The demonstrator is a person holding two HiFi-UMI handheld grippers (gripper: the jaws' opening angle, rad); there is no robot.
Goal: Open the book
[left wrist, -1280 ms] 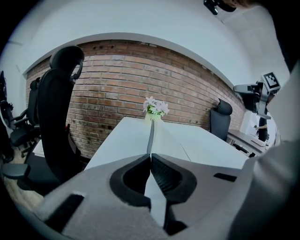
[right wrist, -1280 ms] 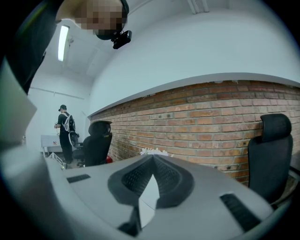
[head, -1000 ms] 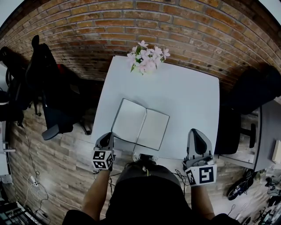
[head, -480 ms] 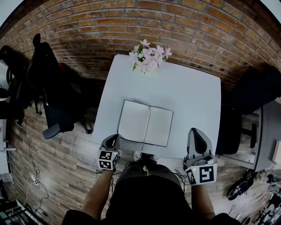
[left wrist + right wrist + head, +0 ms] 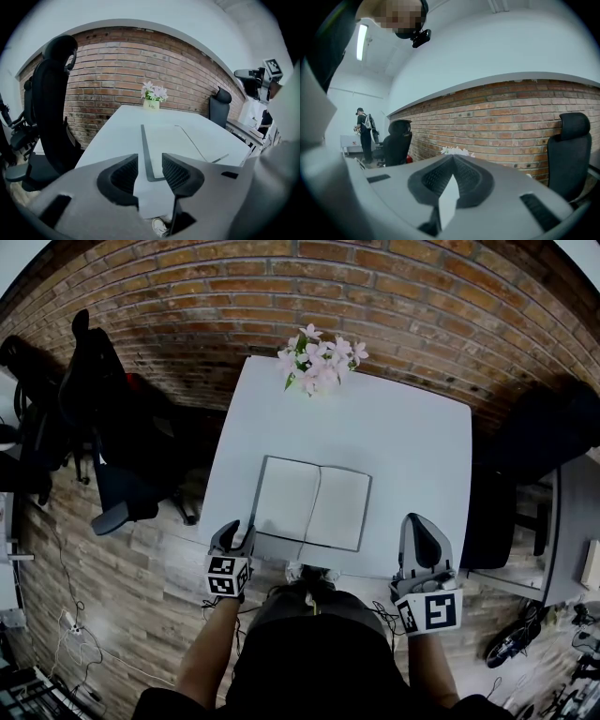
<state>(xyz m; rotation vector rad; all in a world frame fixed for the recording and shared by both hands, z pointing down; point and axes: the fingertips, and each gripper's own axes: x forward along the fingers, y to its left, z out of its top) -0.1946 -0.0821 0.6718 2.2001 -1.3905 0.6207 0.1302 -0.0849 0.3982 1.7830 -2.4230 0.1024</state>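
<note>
The book (image 5: 314,502) lies open and flat on the white table (image 5: 403,446), its blank pages up and its dark cover edge (image 5: 143,145) showing along the left. My left gripper (image 5: 234,532) sits at the table's front edge, just off the book's near left corner. Its jaws are opening, and the pads (image 5: 125,174) stand apart with nothing pressed between them. Beyond the gap of the left gripper (image 5: 150,165) I see the cover's corner. My right gripper (image 5: 419,523) rests at the front edge to the right of the book. The right gripper (image 5: 452,160) is shut and empty.
A pot of pink flowers (image 5: 319,357) stands at the table's far edge by the brick wall. A black office chair (image 5: 103,427) is to the left of the table, another (image 5: 544,437) to the right. A person (image 5: 364,136) stands far off in the right gripper view.
The book has swung from a skewed lie to square with the table edge. My left gripper has opened and drawn slightly back from the book's corner. The right gripper stayed put.
</note>
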